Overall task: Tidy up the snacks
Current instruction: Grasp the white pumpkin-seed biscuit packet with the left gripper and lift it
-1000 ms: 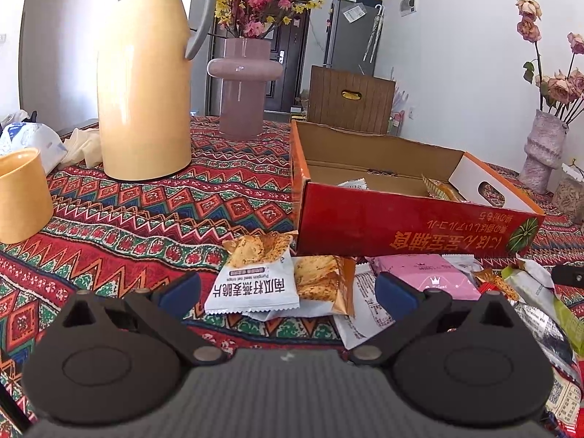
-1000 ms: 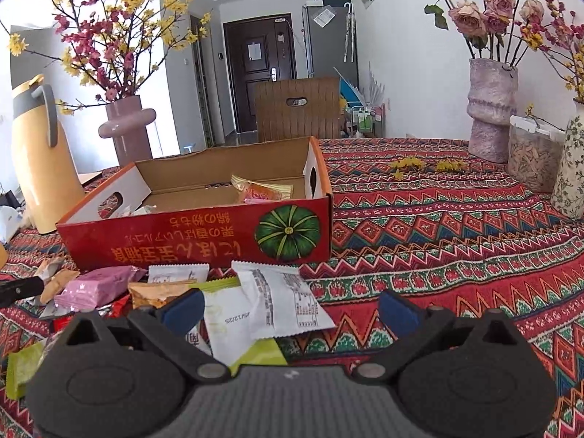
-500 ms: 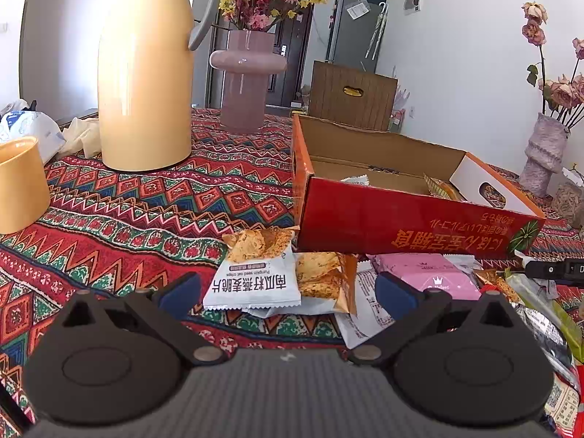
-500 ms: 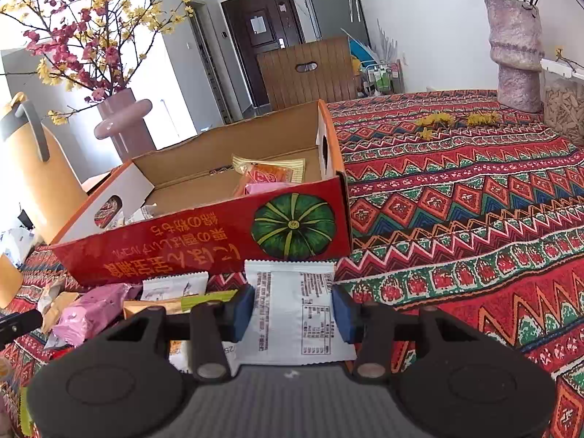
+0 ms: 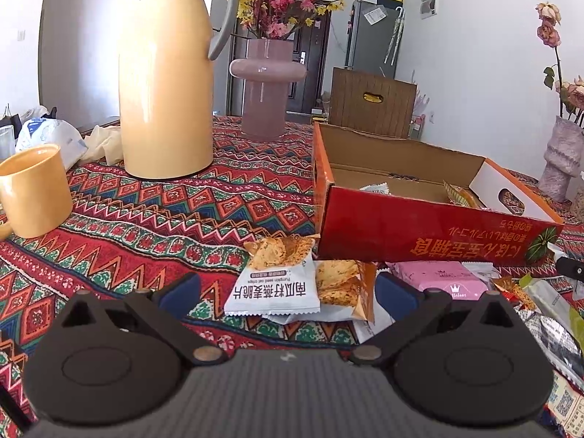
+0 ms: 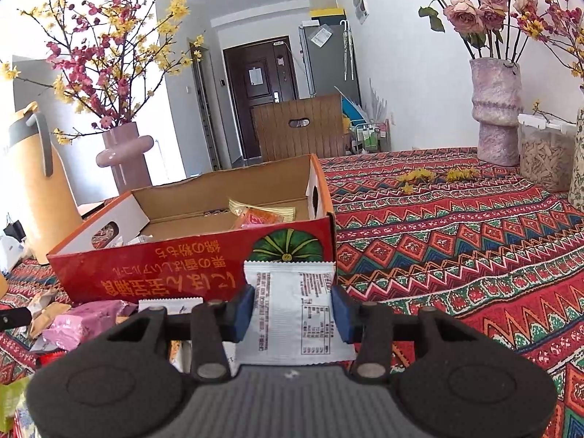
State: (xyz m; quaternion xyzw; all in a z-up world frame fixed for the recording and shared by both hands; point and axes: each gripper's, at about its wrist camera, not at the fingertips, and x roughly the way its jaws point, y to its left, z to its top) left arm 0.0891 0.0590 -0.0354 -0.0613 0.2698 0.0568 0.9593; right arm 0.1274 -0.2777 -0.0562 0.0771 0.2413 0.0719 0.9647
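Partway through the tidy-up, by the look of it. Right claw [image 6: 292, 308] clenched on a white snack packet [image 6: 292, 310], pads pressing its two side edges, just in front of the red cardboard box [image 6: 182, 270] on the table [image 6: 456, 241]. Left claw [image 5: 288, 292] released, jaws wide, hovering over a pumpkin seed oat crisps packet [image 5: 273, 288] lying in front of the same box. Inside the box: only a few packets, among them an orange one [image 6: 259, 217]. Left outside, in front of the box: a pink packet [image 5: 449, 279] and several more loose wrappers.
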